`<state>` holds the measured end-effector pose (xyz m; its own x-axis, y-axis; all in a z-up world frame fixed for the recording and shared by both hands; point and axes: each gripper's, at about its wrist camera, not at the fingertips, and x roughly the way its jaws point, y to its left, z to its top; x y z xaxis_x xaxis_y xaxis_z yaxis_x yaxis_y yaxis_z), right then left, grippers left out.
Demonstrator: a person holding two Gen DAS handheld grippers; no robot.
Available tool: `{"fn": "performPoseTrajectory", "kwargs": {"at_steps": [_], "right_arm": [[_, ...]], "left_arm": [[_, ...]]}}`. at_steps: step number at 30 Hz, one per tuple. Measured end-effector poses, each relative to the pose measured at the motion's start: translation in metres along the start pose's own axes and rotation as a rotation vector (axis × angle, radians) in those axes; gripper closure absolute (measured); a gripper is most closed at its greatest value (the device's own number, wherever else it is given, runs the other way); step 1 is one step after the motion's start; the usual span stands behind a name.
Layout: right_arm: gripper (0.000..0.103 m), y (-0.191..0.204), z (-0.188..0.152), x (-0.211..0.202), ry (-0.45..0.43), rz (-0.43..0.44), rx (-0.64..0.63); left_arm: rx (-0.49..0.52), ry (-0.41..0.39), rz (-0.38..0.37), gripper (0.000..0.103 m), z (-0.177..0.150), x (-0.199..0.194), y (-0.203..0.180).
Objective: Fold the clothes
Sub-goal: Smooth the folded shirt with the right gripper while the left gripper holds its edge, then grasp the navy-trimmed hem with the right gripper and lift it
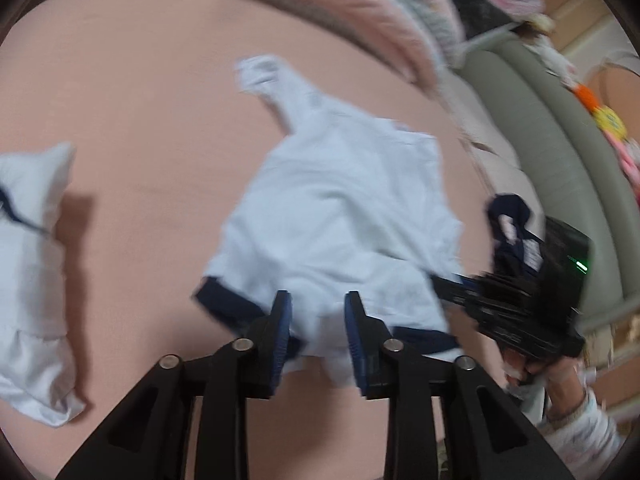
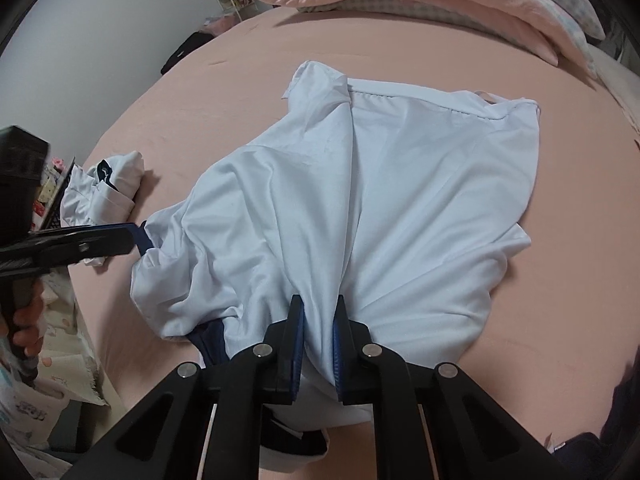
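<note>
you're laying out the pale blue navy-trimmed shirt (image 2: 360,200) on the pink bedsheet (image 2: 560,280); right gripper (image 2: 318,344) pinches a fabric ridge, left gripper (image 1: 318,332) half-open astride the hem; next, pull both corners flat

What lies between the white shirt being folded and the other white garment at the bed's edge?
Only bare pink bedsheet separates the white shirt from the bundled white garment, clearest in the right wrist view.

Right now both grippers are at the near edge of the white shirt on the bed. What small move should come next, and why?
Probably lift both grippers a little and carry the near edge toward the pillows. The right gripper has a ridge of the white shirt pinched between its fingers, and the left gripper sits astride the navy-trimmed hem, though its grip is unclear. The shirt lies rumpled on the pink sheet, so tension should smooth it.
</note>
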<state>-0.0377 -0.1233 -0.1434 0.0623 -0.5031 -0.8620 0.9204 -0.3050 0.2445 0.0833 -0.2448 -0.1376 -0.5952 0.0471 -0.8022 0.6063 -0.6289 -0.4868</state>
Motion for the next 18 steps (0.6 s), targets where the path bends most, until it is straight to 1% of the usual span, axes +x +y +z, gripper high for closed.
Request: {"fn": "performPoseTrajectory", "kwargs": {"at_steps": [1, 2, 3, 4, 5, 7, 9, 11, 13, 16, 17, 18], "right_arm": [[0.093, -0.001, -0.001, -0.003, -0.014, -0.015, 0.016], [0.093, -0.003, -0.002, -0.006, -0.027, -0.027, 0.038], [0.092, -0.004, -0.003, -0.010, -0.038, -0.037, 0.061], [0.092, -0.006, -0.004, -0.014, -0.045, -0.043, 0.090], [0.092, -0.008, -0.006, -0.018, -0.052, -0.048, 0.117], [0.082, -0.008, -0.012, -0.028, -0.059, -0.051, 0.159], [0.051, -0.007, -0.021, -0.037, -0.059, -0.055, 0.183], [0.039, -0.007, -0.031, -0.043, -0.066, -0.062, 0.206], [0.039, -0.009, -0.042, -0.047, -0.068, -0.059, 0.246], [0.039, -0.015, -0.059, -0.049, -0.071, -0.015, 0.331], [0.039, -0.016, -0.063, -0.048, -0.070, -0.014, 0.342], [0.039, -0.013, -0.066, -0.047, -0.071, -0.038, 0.332]], "left_arm": [[-0.012, 0.003, 0.005, 0.057, 0.000, 0.000, 0.005], [-0.017, 0.005, 0.004, 0.039, 0.000, 0.000, 0.008], [-0.022, 0.006, 0.004, 0.029, -0.001, 0.000, 0.012], [-0.026, 0.007, 0.003, 0.024, -0.001, -0.001, 0.015], [-0.026, 0.006, 0.004, 0.024, -0.001, -0.002, 0.016], [-0.019, 0.008, 0.014, 0.024, -0.002, -0.002, 0.016], [-0.022, 0.021, 0.036, 0.024, -0.003, 0.001, 0.017], [-0.030, 0.037, 0.042, 0.024, -0.005, 0.004, 0.019], [-0.040, 0.051, 0.032, 0.024, -0.006, 0.007, 0.020], [-0.047, 0.057, 0.024, 0.024, -0.008, 0.011, 0.021], [-0.045, 0.062, 0.030, 0.024, -0.009, 0.012, 0.021], [-0.042, 0.063, 0.038, 0.024, -0.010, 0.013, 0.022]]}}
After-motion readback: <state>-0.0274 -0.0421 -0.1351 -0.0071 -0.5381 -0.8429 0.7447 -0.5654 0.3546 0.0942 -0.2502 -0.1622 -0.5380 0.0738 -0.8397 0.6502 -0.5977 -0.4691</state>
